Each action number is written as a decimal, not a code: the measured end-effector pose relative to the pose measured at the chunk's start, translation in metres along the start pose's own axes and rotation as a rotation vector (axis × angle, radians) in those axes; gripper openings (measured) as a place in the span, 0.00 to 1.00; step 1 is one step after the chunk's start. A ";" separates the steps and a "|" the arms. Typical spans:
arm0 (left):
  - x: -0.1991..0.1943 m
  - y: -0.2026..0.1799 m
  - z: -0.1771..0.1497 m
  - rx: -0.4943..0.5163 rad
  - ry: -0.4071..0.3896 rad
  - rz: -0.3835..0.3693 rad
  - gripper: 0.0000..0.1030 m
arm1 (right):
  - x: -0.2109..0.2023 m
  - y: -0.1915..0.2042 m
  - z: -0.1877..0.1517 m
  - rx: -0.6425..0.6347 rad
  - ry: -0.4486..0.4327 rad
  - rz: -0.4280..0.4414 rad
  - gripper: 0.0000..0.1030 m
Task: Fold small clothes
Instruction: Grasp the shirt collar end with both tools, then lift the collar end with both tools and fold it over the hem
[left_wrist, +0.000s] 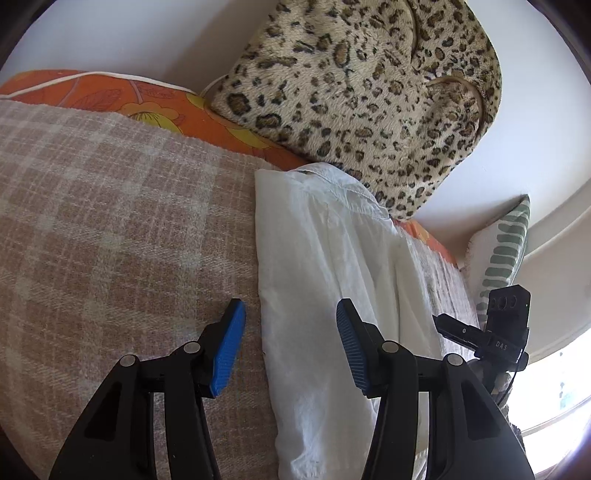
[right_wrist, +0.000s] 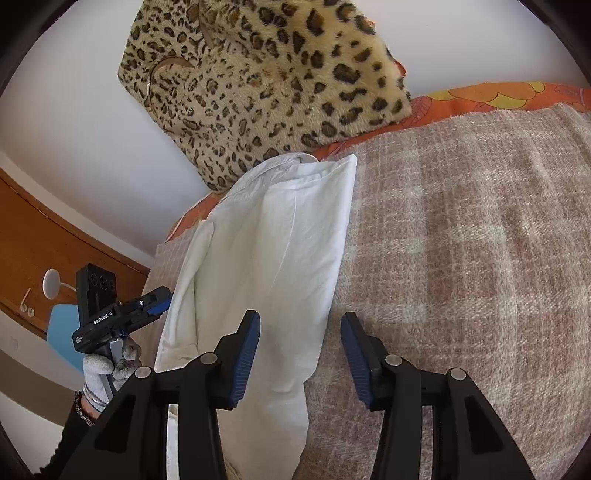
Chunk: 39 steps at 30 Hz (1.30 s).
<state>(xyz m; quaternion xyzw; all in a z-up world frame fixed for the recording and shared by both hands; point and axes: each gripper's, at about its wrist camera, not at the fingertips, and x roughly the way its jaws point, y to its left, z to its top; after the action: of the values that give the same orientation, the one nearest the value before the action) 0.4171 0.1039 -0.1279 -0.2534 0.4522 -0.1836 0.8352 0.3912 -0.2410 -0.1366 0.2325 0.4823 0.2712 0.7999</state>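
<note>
I had one white garment (left_wrist: 332, 280) lying on the plaid blanket (left_wrist: 110, 221), folded into a long narrow strip that ran away from me toward the leopard-print cushion (left_wrist: 369, 92), its far end just short of that cushion. Through the left wrist camera the strip's long left edge ran straight up the frame, and my left gripper (left_wrist: 291, 347) hovered astride that edge with its fingers spread, one blue pad (left_wrist: 229, 350) over bare blanket and the other over the cloth, pinching nothing. Through the right wrist camera the mirror case held: my right gripper (right_wrist: 301, 354) stood with fingers apart over the strip's right edge, the left pad (right_wrist: 245, 360) above the white garment (right_wrist: 266, 240) and the right one above the blanket (right_wrist: 461, 240), with nothing gripped. Open room lay outward on both sides, a wide stretch of blanket to the left of the strip in the left view and to its right in the right view. The far boundary was crowded: the blanket's back edge met an orange floral cover (left_wrist: 166, 103), and the cushion leaned on the white wall behind it. I counted one garment, one blanket, one leopard cushion (right_wrist: 258, 85), one green-striped pillow (left_wrist: 506, 251) at the far right, and two grippers. In the right view a gloved hand (right_wrist: 107, 369) held the left gripper's handle beside the strip.
</note>
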 end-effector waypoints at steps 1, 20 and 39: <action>0.004 0.000 0.005 0.002 -0.003 0.000 0.49 | 0.003 -0.002 0.007 0.003 0.002 0.004 0.45; 0.050 0.010 0.064 -0.019 -0.048 0.007 0.11 | 0.058 -0.007 0.089 -0.028 0.010 -0.048 0.16; -0.022 -0.049 0.064 0.124 -0.183 -0.030 0.02 | -0.004 0.075 0.087 -0.247 -0.108 -0.120 0.00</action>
<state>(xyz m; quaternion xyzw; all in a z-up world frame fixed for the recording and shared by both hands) 0.4561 0.0922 -0.0549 -0.2235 0.3582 -0.2000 0.8842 0.4523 -0.1975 -0.0491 0.1171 0.4144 0.2671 0.8621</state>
